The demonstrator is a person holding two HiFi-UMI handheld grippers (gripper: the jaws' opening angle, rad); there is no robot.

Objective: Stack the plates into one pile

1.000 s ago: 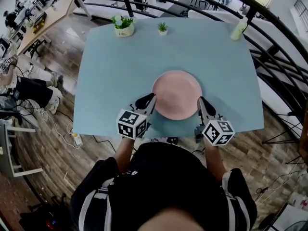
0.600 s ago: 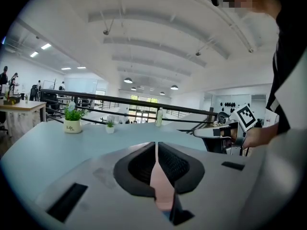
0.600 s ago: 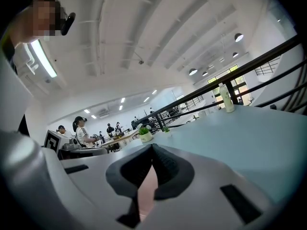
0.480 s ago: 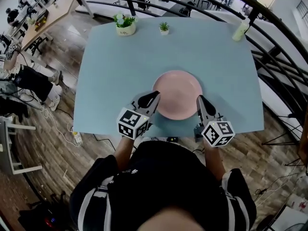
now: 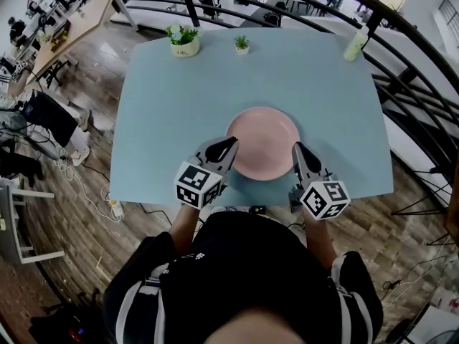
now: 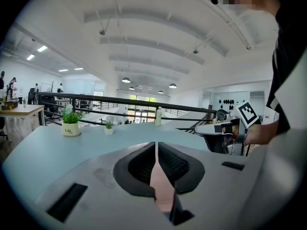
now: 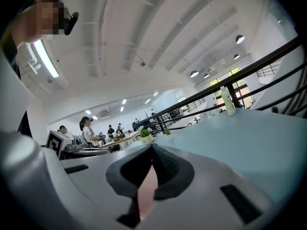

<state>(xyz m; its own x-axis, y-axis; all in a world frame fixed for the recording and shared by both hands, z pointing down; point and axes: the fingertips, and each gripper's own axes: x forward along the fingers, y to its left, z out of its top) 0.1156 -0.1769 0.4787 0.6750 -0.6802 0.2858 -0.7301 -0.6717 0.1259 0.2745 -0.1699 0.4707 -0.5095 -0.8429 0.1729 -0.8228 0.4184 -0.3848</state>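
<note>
So the pink plate (image 5: pixel 262 140) is found at the near middle of the blue table (image 5: pixel 172 99), pinched between both tools. The left gripper (image 5: pixel 230 144) is clamped on its near-left rim and the right gripper (image 5: pixel 296 150) on its near-right rim. No second plate is seen.

The plate (image 5: pixel 263 142), perhaps several stacked, lies by the table's (image 5: pixel 172 120) near edge. A pot (image 5: pixel 183 40) and a smaller pot (image 5: pixel 242 44) stand along the far edge, and a bottle (image 5: pixel 356 43) at the far right corner.

shirt (image 5: pixel 244 264): black, white-striped sleeves (image 5: pixel 136 303) | left tool (image 5: pixel 231 144), right tool (image 5: pixel 296 149): grey-white, black pads (image 6: pixel 172 164) | cubes (image 5: pixel 196 185): black-white square markers
</note>
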